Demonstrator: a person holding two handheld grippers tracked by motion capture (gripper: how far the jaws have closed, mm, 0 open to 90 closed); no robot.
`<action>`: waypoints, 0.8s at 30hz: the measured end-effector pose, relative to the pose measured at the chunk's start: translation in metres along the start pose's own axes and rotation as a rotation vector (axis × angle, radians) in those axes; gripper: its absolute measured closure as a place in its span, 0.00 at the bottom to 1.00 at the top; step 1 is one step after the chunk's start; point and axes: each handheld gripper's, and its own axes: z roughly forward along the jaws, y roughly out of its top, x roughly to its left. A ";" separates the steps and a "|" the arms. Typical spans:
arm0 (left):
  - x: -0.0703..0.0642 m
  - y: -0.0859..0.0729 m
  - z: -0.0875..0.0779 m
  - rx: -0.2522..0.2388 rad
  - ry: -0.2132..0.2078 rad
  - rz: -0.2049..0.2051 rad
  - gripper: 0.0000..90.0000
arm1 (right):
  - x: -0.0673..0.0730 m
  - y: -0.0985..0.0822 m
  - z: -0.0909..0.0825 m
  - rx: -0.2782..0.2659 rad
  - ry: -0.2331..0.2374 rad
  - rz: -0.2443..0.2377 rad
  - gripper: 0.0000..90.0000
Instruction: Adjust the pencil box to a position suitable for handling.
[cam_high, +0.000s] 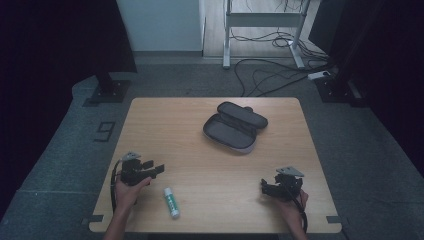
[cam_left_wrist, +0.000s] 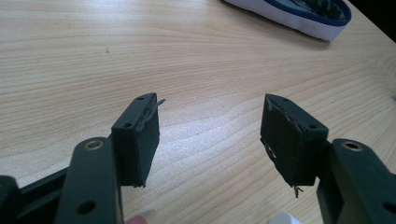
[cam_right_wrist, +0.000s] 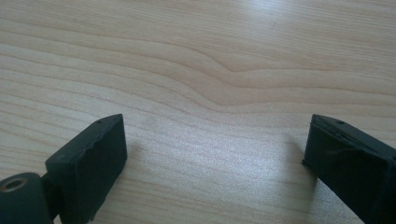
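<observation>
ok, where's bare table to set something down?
Bare wood left of the open pencil case, and the near middle between the glue stick and the right gripper. Tightest spot: the left gripper beside the glue stick.

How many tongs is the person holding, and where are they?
2. The left tongs are near the table's front left edge, open and empty, beside the glue stick. The right tongs are near the front right edge, also open and empty.

- You are facing a light wooden table (cam_high: 200, 150).
- An open grey pencil case (cam_high: 235, 126) is lying toward its far side.
- A white-and-green tube (cam_high: 171, 202) is lying near your edge.
</observation>
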 end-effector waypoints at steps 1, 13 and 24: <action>0.000 0.000 0.000 -0.001 0.000 0.000 0.42 | 0.000 0.000 0.000 0.000 0.000 0.000 0.06; -0.004 -0.001 0.006 0.013 -0.004 0.001 0.42 | 0.000 -0.002 -0.002 -0.005 0.001 -0.001 0.08; -0.013 -0.003 0.012 0.038 -0.007 0.034 0.42 | 0.000 -0.003 -0.004 -0.008 0.001 0.000 0.09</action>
